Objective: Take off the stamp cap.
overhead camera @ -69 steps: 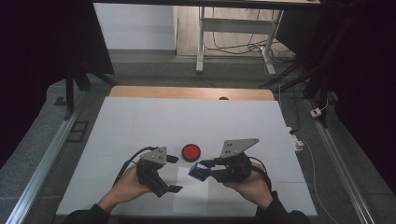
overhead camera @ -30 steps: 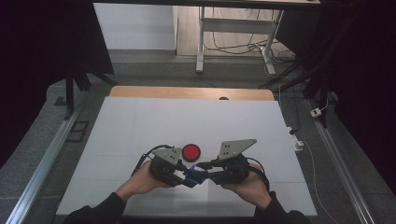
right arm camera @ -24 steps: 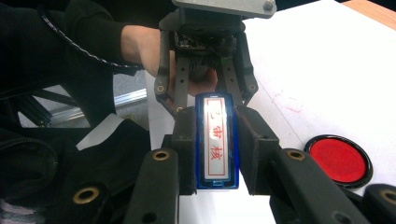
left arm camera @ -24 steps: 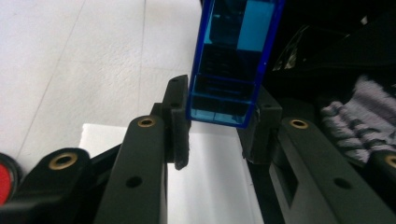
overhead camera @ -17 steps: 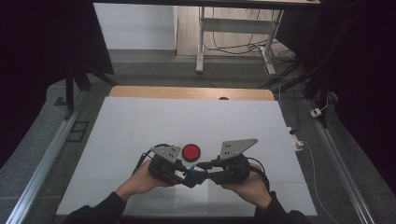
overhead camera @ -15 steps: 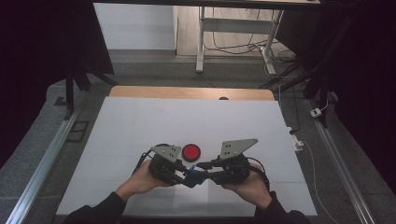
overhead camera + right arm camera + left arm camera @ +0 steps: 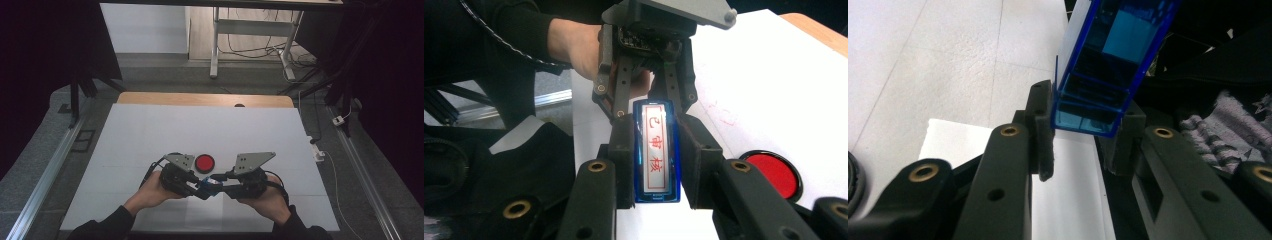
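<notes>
A small blue see-through stamp (image 7: 209, 183) with red characters on its white face (image 7: 656, 150) hangs just above the table between both hands. My right gripper (image 7: 656, 165) is shut on one end, its pads pressing the long sides. My left gripper (image 7: 1085, 135) is shut on the opposite end (image 7: 1108, 65), facing the right one; in the right gripper view the left gripper (image 7: 649, 102) stands just behind the stamp. In the high view the left gripper (image 7: 196, 188) and right gripper (image 7: 221, 185) meet tip to tip. A round red disc (image 7: 204, 163) in a black rim lies just beyond them.
The white table top (image 7: 150, 130) ends in a wooden strip (image 7: 200, 99) at the far side. A white paper sheet (image 7: 1068, 200) lies under the grippers. Metal rails (image 7: 45, 175) run along both sides; a cable and plug (image 7: 318, 152) lie off the right edge.
The left gripper came in from the left and closed on the free end of the stamp that the right gripper held. In the last half second both hands stay still.
</notes>
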Demonstrator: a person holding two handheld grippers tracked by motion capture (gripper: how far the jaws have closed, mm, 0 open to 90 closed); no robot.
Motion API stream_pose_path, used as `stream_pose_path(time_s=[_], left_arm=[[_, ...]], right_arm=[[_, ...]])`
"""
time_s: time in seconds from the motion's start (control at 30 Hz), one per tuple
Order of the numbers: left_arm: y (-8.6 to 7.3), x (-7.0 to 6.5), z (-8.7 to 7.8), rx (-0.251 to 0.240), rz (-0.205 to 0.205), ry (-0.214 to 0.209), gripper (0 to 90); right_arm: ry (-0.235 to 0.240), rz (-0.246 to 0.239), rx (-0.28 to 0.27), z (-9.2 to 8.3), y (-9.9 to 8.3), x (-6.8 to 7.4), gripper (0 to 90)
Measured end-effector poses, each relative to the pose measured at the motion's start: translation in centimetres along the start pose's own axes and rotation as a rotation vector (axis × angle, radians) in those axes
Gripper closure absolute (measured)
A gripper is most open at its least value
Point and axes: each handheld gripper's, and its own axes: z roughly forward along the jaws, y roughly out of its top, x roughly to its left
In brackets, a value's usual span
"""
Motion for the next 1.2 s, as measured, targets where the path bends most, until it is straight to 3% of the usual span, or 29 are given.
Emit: stream_pose_path(time_s=[0.1, 0.3, 0.43, 0.5, 0.63, 0.83, 1.2], left_arm=[[0.05, -0.28, -0.11, -0.012, 0.037, 0.007, 69.2], [0.07, -0.25, -0.24, -0.033, 0.025, -0.001, 69.3], [-0.01, -0.1, -0.35, -0.033, -0.002, 0.006, 69.4], [-0.06, -0.14, -0.35, -0.003, 0.007, 0.037, 69.4], [-0.18, -0.02, -0.46, -0.009, -0.003, 0.027, 69.4], [-0.24, -0.01, -0.13, 0.029, -0.015, 0.043, 69.1], [-0.2, -0.67, -0.26, 0.066, -0.031, 0.145, 68.9]], right_arm=[[0.027, 0.028, -0.021, -0.21, -0.08, -0.25, 70.3], [0.041, 0.044, -0.048, -0.45, -0.15, -0.45, 70.4], [0.019, 0.022, -0.041, -0.51, -0.12, -0.35, 70.4], [0.0, 0.019, -0.042, -0.52, -0.1, -0.25, 70.4], [-0.009, 0.041, -0.05, -0.92, -0.21, -0.62, 70.4], [-0.023, 0.039, -0.048, -0.86, -0.39, -0.72, 70.3], [-0.05, 0.021, -0.043, -1.0, -0.6, -0.65, 70.2]])
